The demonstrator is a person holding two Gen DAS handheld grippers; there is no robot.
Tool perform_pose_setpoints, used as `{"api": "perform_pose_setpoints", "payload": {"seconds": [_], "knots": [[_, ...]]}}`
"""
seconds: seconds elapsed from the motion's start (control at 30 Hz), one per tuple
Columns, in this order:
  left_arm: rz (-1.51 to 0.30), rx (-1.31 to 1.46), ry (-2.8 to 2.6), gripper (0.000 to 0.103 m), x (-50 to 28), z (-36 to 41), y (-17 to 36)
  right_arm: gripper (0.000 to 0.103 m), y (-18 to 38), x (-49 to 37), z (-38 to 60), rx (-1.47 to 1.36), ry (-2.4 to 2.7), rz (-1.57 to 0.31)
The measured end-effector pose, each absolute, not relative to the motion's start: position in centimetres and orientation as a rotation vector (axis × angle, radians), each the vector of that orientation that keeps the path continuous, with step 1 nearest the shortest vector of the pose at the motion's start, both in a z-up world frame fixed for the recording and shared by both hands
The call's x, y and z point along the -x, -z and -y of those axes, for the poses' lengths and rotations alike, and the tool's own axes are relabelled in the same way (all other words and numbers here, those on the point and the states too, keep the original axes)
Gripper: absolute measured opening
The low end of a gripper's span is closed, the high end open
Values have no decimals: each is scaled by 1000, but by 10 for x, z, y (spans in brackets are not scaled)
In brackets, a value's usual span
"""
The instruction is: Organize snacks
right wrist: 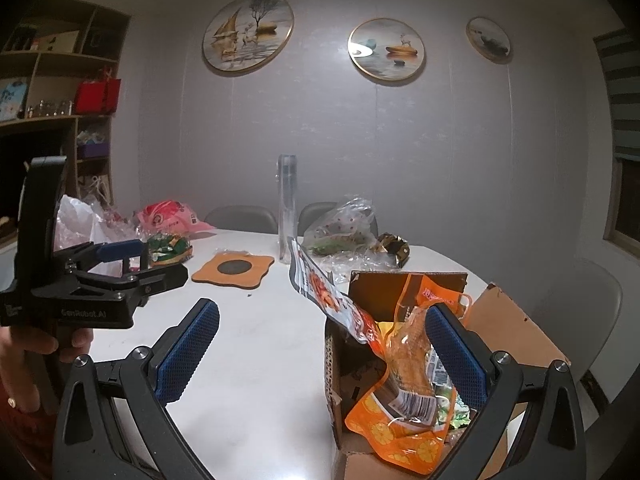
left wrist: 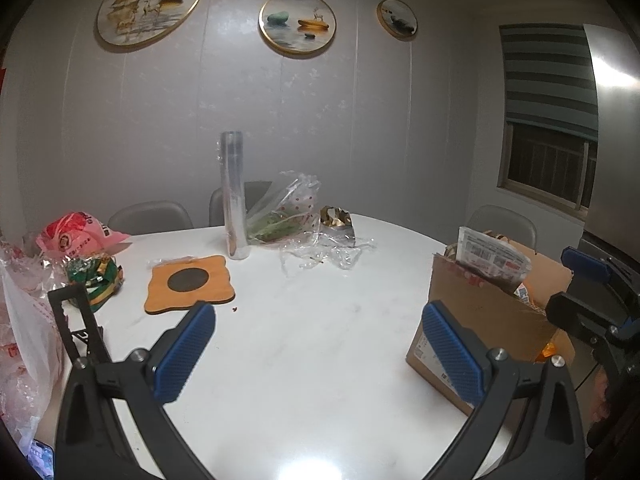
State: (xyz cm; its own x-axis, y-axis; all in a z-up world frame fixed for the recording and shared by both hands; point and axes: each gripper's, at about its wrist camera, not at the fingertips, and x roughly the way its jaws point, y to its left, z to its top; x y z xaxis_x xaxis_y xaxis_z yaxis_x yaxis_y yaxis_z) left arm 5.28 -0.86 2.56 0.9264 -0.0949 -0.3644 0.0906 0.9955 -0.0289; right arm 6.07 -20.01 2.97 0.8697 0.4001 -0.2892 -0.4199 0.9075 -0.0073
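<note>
A brown cardboard box (left wrist: pixel 486 320) stands on the white table (left wrist: pixel 304 344) at the right, with snack packs sticking out. In the right wrist view the box (right wrist: pixel 516 320) holds an orange snack pack (right wrist: pixel 404 412) and a grey-red pack (right wrist: pixel 328 300). My left gripper (left wrist: pixel 320 356) is open and empty over the bare table. My right gripper (right wrist: pixel 322 352) is open and empty, its right finger (right wrist: pixel 456 356) over the box. A green snack bag (left wrist: pixel 96 276) and a pink bag (left wrist: pixel 76 236) lie at the table's left. A gold-foil pack (left wrist: pixel 338 224) lies at the back.
An orange coaster mat (left wrist: pixel 188 284), a tall clear tube (left wrist: pixel 234 196) and crumpled clear plastic bags (left wrist: pixel 296 212) sit on the table. White plastic bags (left wrist: pixel 24 320) hang at the left edge. Grey chairs (left wrist: pixel 152 216) ring the table. Shelves (right wrist: pixel 56 92) stand at the left.
</note>
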Motion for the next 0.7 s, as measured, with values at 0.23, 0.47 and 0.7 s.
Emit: {"api": "perform_pose_setpoints", "payload": {"seconds": [0.23, 0.47, 0.7], "knots": [[-366, 9, 105, 102, -53, 2, -27, 103, -32, -62, 193, 69, -413, -296], [-371, 9, 113, 102, -63, -6, -26, 103, -33, -64, 185, 71, -387, -305], [-389, 12, 172, 102, -74, -10, -24, 103, -36, -65, 177, 73, -344, -316]]}}
